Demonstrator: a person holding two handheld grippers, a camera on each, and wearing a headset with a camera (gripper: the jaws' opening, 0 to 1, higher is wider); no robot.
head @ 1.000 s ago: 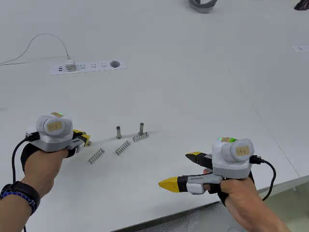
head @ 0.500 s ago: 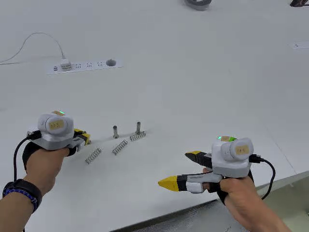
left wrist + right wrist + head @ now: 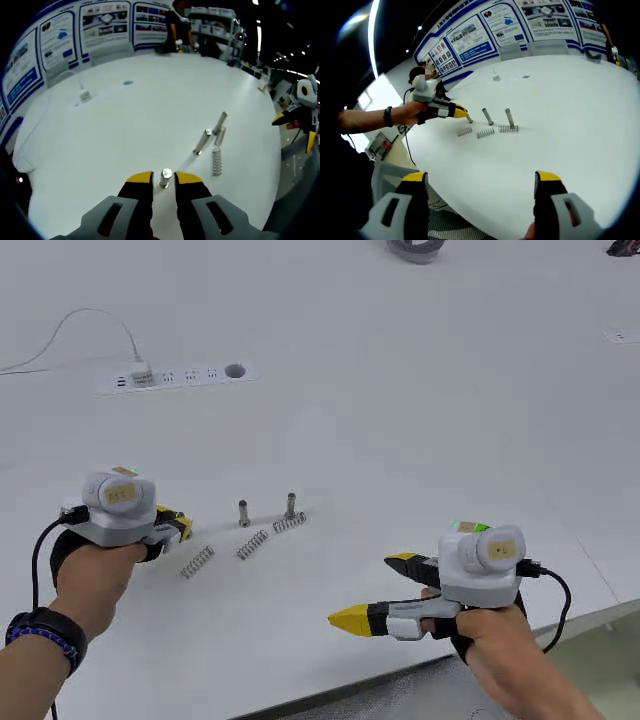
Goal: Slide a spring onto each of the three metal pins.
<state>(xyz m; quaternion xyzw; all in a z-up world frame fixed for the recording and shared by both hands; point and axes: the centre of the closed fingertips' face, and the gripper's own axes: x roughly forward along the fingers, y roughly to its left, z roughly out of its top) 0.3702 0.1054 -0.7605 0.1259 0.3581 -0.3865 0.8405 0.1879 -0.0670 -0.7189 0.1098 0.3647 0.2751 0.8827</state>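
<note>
Jaws of the left gripper [image 3: 164, 178] close narrowly on an upright metal pin [image 3: 165, 174]. Ahead of them, to the right, stand a second pin [image 3: 201, 142] and a third pin [image 3: 220, 123], with three springs [image 3: 253, 544] lying beside them on the bench [image 3: 400, 420]. The right gripper [image 3: 363, 590] has its jaws spread wide, well apart from these.

Bare surface [image 3: 420, 440] all round the right claw [image 3: 368, 590], an open run leftward. Ahead, two upright pins [image 3: 243, 513] stand close together, three springs [image 3: 253, 544] lying just before them; power strip [image 3: 180, 376] well behind.
</note>
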